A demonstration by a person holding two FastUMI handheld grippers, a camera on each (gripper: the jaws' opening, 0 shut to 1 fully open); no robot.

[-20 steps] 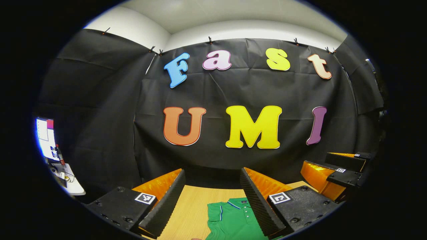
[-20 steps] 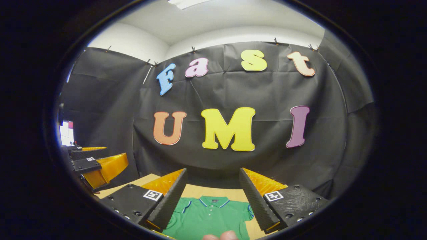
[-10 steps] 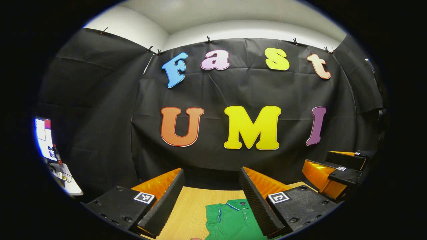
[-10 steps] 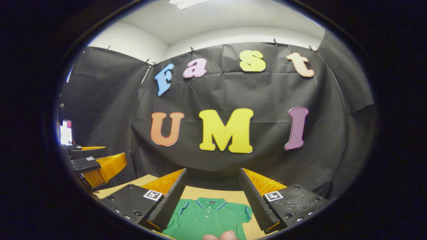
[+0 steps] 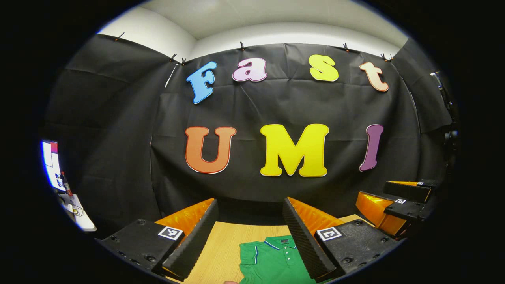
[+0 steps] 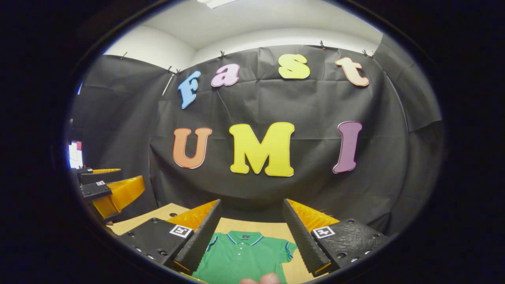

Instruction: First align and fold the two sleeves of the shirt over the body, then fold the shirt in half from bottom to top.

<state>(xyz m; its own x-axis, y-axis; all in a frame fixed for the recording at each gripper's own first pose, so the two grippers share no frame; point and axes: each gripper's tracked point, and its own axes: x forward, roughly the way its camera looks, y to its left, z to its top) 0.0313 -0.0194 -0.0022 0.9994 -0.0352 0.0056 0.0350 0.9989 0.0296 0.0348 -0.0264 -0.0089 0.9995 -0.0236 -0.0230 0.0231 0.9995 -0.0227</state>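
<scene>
Green shirt (image 6: pixel 244 258) is lying flat on the wooden bench (image 5: pixel 225 244), collar toward the far wall, and I'm seeing it between my fingers from both sides. In the left gripper view the left gripper (image 5: pixel 249 240) has its fingers spread wide with nothing between them — the shirt (image 5: pixel 272 260) sits low and a bit right of centre, partly behind one finger. The right gripper (image 5: pixel 398 205) shows off at the right edge there, held up above the bench. In the right gripper view the right gripper (image 6: pixel 250 238) is spread wide too, hovering over the shirt's collar end — a short sleeve sticks out on the right. The left gripper (image 6: pixel 108 191) shows over at the left.
</scene>
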